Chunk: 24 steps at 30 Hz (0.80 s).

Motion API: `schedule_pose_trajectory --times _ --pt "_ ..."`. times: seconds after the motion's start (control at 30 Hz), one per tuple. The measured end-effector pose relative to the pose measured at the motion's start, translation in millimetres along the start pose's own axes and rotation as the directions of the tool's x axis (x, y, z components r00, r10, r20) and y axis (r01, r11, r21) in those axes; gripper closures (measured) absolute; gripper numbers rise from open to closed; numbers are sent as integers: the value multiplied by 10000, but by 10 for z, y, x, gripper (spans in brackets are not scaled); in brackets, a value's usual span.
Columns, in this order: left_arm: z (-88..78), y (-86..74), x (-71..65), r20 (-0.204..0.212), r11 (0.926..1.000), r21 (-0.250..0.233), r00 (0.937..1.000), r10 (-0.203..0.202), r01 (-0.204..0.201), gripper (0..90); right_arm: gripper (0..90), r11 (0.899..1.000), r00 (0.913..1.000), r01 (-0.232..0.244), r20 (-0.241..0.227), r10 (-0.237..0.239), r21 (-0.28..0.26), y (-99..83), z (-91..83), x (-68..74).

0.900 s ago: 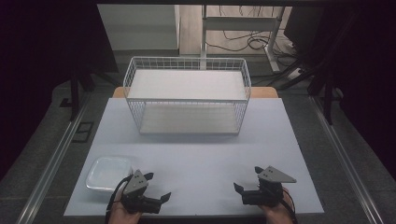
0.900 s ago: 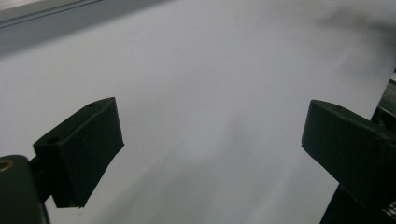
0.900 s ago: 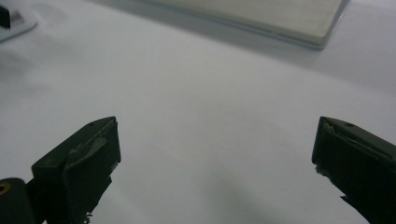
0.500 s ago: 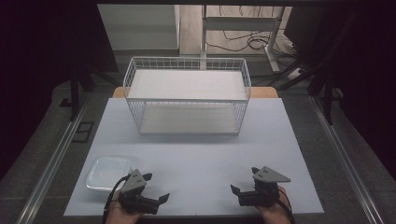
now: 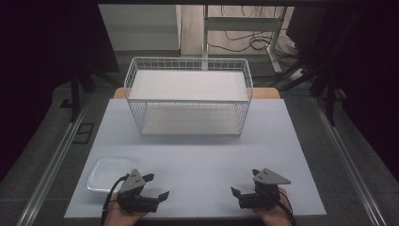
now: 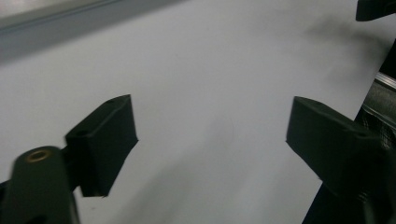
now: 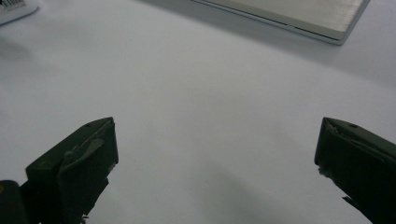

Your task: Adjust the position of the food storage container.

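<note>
My left gripper (image 5: 156,186) rests near the white table's (image 5: 202,160) front edge, left of centre. It is held in a hand, and its jaws stand open over bare surface. My right gripper (image 5: 244,182) lies at the front right, also open and pointing left toward the other one. In the left gripper view, the left gripper (image 6: 212,135) has nothing between its black pads (image 6: 102,144). The right gripper (image 7: 215,154) is just as wide apart in the right gripper view, with only white tabletop between its pads (image 7: 74,168).
A white wire basket rack (image 5: 188,96) with two levels stands at the back middle of the table, and its flat base (image 7: 289,14) shows in the right gripper view. A shallow white tray (image 5: 109,173) sits at the front left, close beside the left gripper.
The right gripper has edged slightly to the left along the front edge. The left gripper has stayed where it was, and both sets of jaws remain open.
</note>
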<state>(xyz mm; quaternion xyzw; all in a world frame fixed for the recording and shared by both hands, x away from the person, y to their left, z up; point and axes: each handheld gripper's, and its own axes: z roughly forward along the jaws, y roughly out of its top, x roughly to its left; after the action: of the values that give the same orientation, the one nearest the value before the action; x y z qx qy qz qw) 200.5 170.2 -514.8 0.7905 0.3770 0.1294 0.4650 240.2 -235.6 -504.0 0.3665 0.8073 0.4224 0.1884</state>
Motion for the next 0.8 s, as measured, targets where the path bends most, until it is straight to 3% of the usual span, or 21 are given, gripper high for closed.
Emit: schedule_pose_trajectory --times 0.1,0.2,0.3,0.33,0.37,0.4,0.43,0.5,0.53,0.57,0.6,0.63,0.67,0.7,0.73,0.8 --pt "-101 43 39 -389 9993 -196 9988 307 -315 263 0 9999 9999 103 16 -103 110 -1 9 12" --pt "-175 56 92 -450 9992 -345 9988 197 -212 350 0 9998 9999 131 44 -132 119 1 8 15" --pt "-334 58 212 -1124 9982 -591 9936 50 -117 427 0 9999 9999 107 54 -108 93 7 4 17" --pt "-334 58 212 -1124 9982 -591 9936 50 -117 453 0 9999 9999 107 54 -108 93 7 4 17" --pt "-418 49 281 -1537 9978 -664 9881 -72 -30 503 0 9999 9999 88 88 -89 111 6 7 16" --pt "-418 49 281 -1537 9978 -664 9881 -72 -30 544 0 9999 9999 88 88 -89 111 6 7 16" --pt "-471 40 325 -1796 9976 -695 9836 -174 49 544 0 9999 9999 80 98 -81 142 5 9 16" --pt "-572 17 418 -2130 9964 -793 9759 -469 306 691 0 9998 9999 95 72 -96 191 4 17 20" --pt "-572 17 418 -2130 9964 -793 9759 -469 306 721 0 9998 9999 95 72 -96 191 4 17 20" --pt "-621 -1 473 -2358 9962 -778 9701 -572 399 721 0 9998 9999 98 59 -99 190 5 17 22" --pt "-643 -12 499 -2468 9960 -773 9671 -624 446 815 0 9998 9999 123 58 -124 157 8 16 26" --pt "-695 -44 571 -2695 9959 -714 9602 -732 559 847 0 9998 9999 124 63 -125 149 10 14 27" --pt "-695 -44 571 -2695 9959 -714 9602 -732 559 875 0 9998 9999 123 78 -124 156 10 13 27" --pt "-751 -70 631 -2886 9954 -719 9539 -820 638 896 0 9998 9999 117 86 -118 166 10 13 26" --pt "-751 -70 631 -2886 9954 -719 9539 -820 638 897 0 9998 9999 117 86 -118 166 10 13 26" --pt "-811 -101 693 -3122 9945 -761 9455 -927 724 898 0 9998 9999 89 80 -91 189 10 13 22"
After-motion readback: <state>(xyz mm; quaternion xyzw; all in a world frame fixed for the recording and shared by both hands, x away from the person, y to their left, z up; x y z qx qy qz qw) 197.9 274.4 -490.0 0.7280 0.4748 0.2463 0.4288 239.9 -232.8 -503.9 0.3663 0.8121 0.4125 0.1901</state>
